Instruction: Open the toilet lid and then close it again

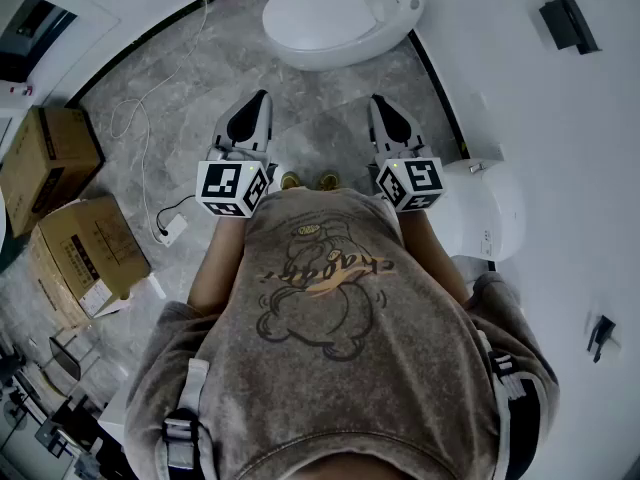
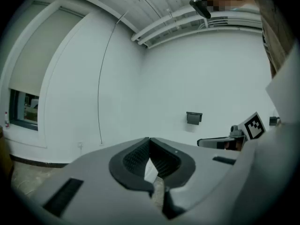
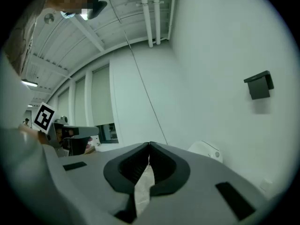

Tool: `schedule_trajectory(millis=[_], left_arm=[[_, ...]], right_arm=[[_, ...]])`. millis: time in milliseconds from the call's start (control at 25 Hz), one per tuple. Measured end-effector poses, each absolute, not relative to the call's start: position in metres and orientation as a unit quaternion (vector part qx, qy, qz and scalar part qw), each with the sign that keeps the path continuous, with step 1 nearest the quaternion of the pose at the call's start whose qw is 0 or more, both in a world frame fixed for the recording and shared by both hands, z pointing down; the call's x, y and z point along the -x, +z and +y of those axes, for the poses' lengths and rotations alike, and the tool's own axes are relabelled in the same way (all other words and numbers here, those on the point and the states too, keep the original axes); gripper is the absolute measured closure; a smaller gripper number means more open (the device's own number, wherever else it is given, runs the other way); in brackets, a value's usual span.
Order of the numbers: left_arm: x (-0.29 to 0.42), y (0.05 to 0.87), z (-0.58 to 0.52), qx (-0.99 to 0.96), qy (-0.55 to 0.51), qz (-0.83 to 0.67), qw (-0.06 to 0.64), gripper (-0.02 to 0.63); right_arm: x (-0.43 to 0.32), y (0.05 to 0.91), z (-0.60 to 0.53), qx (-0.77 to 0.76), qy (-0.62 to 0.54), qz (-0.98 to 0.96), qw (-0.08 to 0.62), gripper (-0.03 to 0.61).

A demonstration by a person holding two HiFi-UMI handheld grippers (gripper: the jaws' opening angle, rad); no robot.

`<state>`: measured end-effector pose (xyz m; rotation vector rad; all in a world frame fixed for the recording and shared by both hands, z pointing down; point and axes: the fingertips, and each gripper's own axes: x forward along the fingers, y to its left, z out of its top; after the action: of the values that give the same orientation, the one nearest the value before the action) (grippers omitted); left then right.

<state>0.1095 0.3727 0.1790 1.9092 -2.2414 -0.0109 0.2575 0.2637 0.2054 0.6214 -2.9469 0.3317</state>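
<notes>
The white toilet (image 1: 335, 13) stands on the grey floor ahead of me with its lid down. Both grippers are held close to my body, pointing toward it and well short of it. My left gripper (image 1: 262, 96) is shut with nothing in it; in the left gripper view its jaws (image 2: 149, 139) meet at the tips. My right gripper (image 1: 378, 98) is likewise shut and holds nothing, with its tips together (image 3: 149, 144) in the right gripper view. Part of the toilet (image 3: 206, 150) shows low on the right beyond the right jaws.
Two cardboard boxes (image 1: 50, 153) (image 1: 90, 253) sit on the floor at the left. A white cable and plug (image 1: 170, 228) lie near them. A white fixture (image 1: 485, 208) stands by the right wall. A black holder (image 1: 568, 18) hangs on that wall.
</notes>
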Motion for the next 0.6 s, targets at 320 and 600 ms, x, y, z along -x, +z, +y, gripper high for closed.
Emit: schedule_trajectory(millis=[320,600], left_arm=[[-0.108,0.187,0.356,-0.639,-0.004,-0.762,0.101,0.604],[-0.089,0.223,0.328,-0.640,0.004,-0.761,0.111,0.604]], right_arm=[[-0.251,0.208,0.247,-0.184,0.115,-0.976,0.036,0.552],[-0.222,0.240,0.227,-0.161,0.125,-0.978,0.050,0.552]])
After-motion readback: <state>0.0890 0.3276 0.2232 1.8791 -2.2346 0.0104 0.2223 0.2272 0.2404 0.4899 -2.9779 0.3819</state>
